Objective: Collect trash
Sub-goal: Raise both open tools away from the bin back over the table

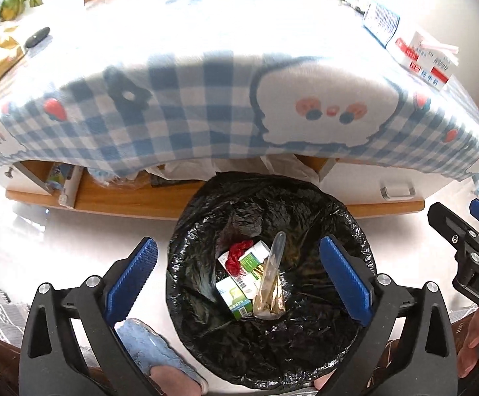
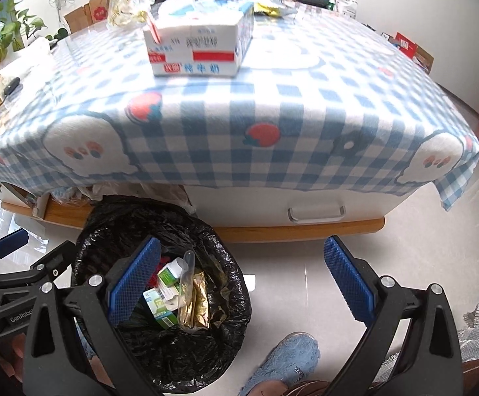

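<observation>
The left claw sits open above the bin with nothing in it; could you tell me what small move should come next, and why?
Probably lift the left claw away from the trash bin and toward the table. It is open and empty, and cartons and a wrapper already lie in the bag. A yellow wrapper at the table's far edge looks like remaining trash.

one lined bin (image 1: 206,330), two green cartons (image 1: 236,297), one milk box (image 2: 196,46), two slippers (image 2: 285,363).
</observation>
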